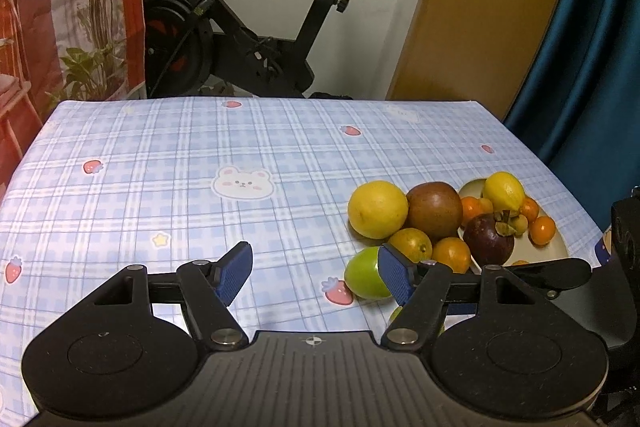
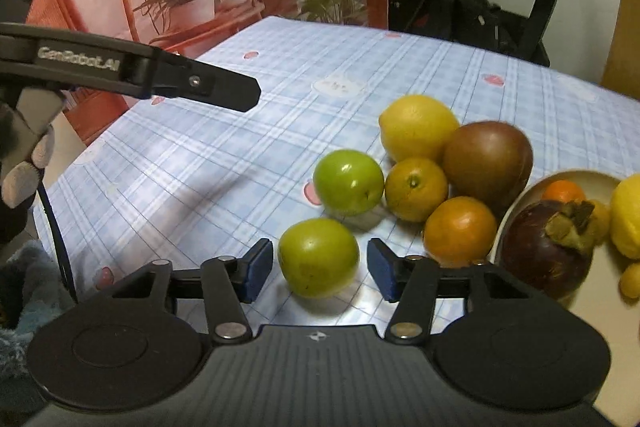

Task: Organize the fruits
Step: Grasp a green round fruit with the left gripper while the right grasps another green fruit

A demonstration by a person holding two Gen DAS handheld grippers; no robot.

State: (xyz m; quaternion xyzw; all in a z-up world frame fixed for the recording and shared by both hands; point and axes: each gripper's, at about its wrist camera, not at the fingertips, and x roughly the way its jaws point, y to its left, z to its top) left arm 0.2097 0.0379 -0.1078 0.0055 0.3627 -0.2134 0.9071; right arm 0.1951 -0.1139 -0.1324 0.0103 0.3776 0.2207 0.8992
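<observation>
Two grippers are over a worktop [image 1: 160, 155] covered by a blue plaid cloth with strawberry and bear prints. Left gripper [image 1: 316, 277] stands open with nothing between its blue pads, bare cloth showing in the gap; its right pad overlaps, in its own view, a green fruit [image 1: 364, 277] lying on the cloth beyond it. Right gripper [image 2: 320, 269] is partly open with a second green fruit [image 2: 318, 257] sitting between its pads; a narrow gap shows on each side, so the pads are not pressing on it and the fruit rests on the cloth. Beyond that fruit, loose on the worktop, lie the first green fruit, a small orange [image 2: 416, 189], a second orange [image 2: 460, 231], a large yellow citrus [image 2: 418, 127] and a brown-red round fruit [image 2: 488, 161], all bunched together and touching. Just right of this cluster sits a pale plate [image 1: 554, 251] holding a dark purple mangosteen [image 2: 548, 251], a lemon [image 1: 503, 191] and several small orange fruits. Behind the worktop stands an exercise bike [image 1: 240, 27]
</observation>
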